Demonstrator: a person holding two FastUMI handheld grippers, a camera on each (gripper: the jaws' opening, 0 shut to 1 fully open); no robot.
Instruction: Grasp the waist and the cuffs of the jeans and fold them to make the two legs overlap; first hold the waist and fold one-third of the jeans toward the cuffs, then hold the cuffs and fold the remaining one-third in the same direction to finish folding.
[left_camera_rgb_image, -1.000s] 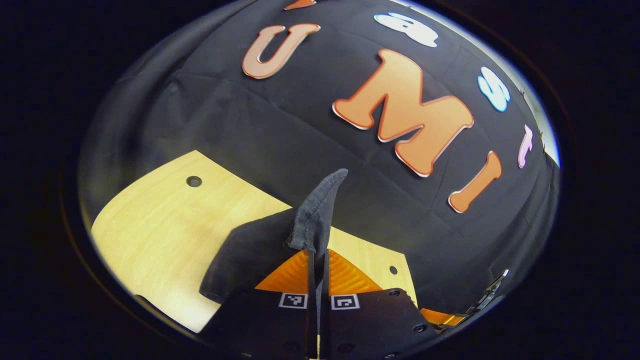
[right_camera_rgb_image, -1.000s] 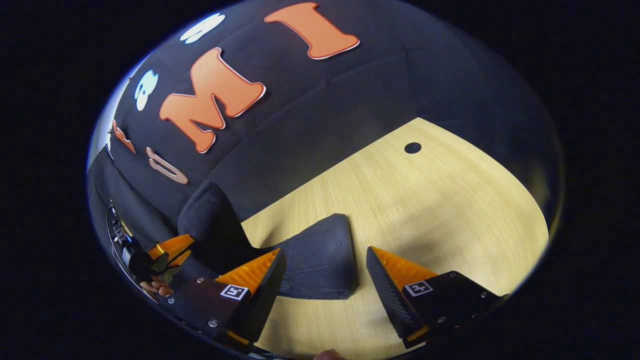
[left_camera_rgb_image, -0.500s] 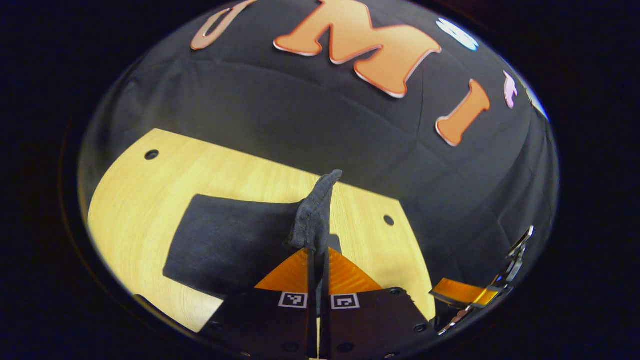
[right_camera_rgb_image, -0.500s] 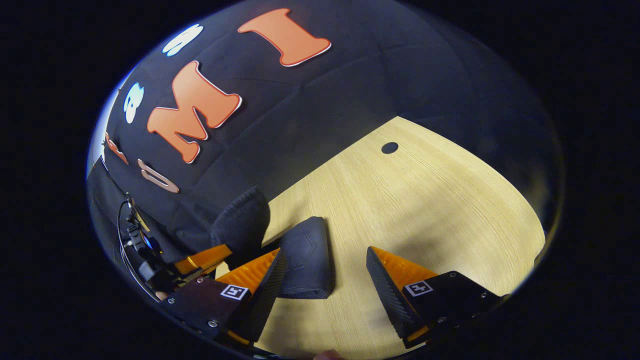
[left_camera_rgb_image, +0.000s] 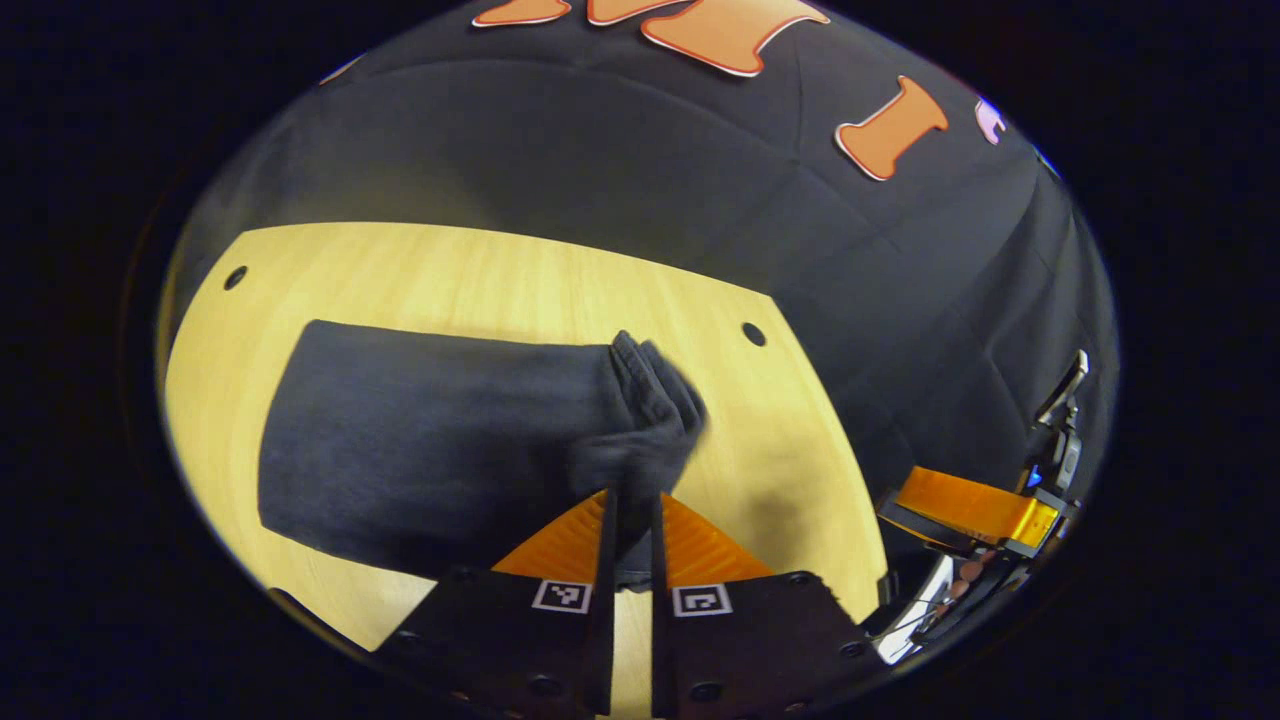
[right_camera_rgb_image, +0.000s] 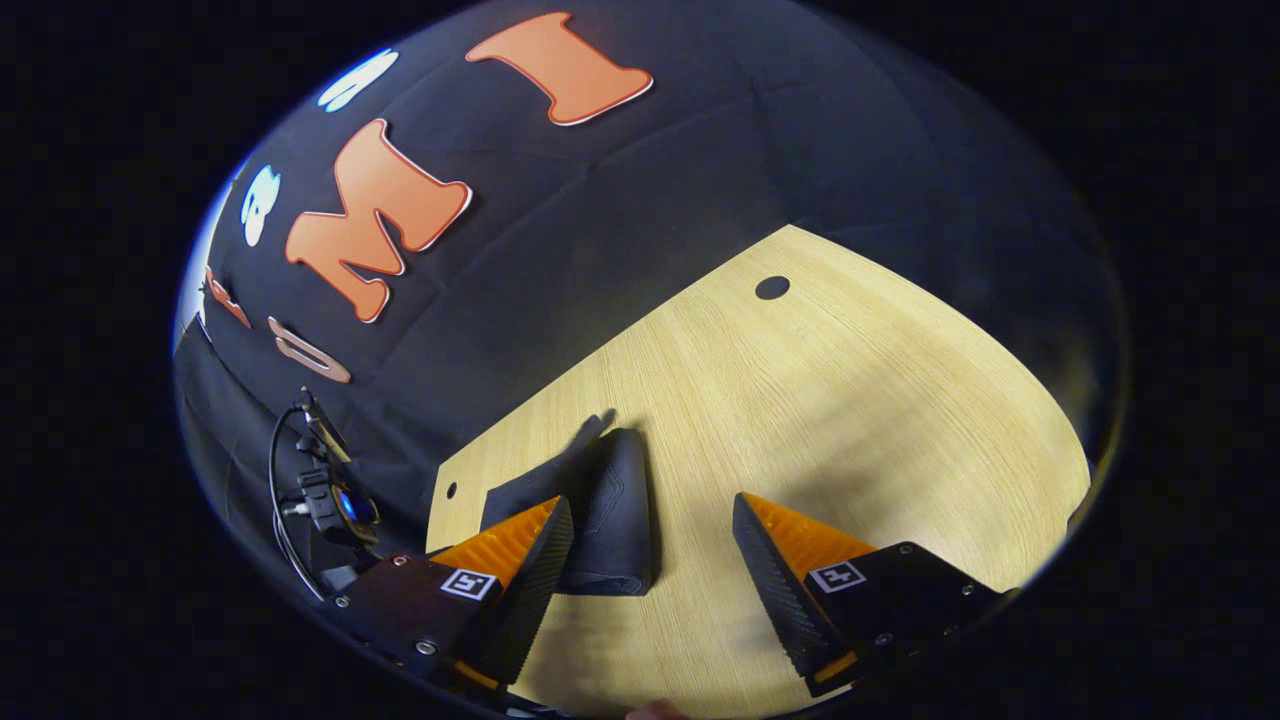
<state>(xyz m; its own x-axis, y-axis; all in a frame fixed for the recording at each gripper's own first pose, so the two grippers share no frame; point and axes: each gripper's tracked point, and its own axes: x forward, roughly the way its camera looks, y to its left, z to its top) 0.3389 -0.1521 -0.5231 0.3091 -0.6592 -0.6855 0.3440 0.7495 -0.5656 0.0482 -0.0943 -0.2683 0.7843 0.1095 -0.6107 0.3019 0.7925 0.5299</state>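
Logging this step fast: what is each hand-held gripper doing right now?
Left hand-held gripper: closed on the jeans.
Right hand-held gripper: open, holding nothing.

- The right gripper (right_camera_rgb_image: 650, 545) hangs over the pale wooden table (right_camera_rgb_image: 850, 400), its jaws spread wide with nothing between them.
- The folded dark jeans (right_camera_rgb_image: 610, 510) lie flat on the table just beyond its left finger (right_camera_rgb_image: 520, 570) (partly tucked behind it).
- A round hole (right_camera_rgb_image: 771, 288) marks the table's far edge.
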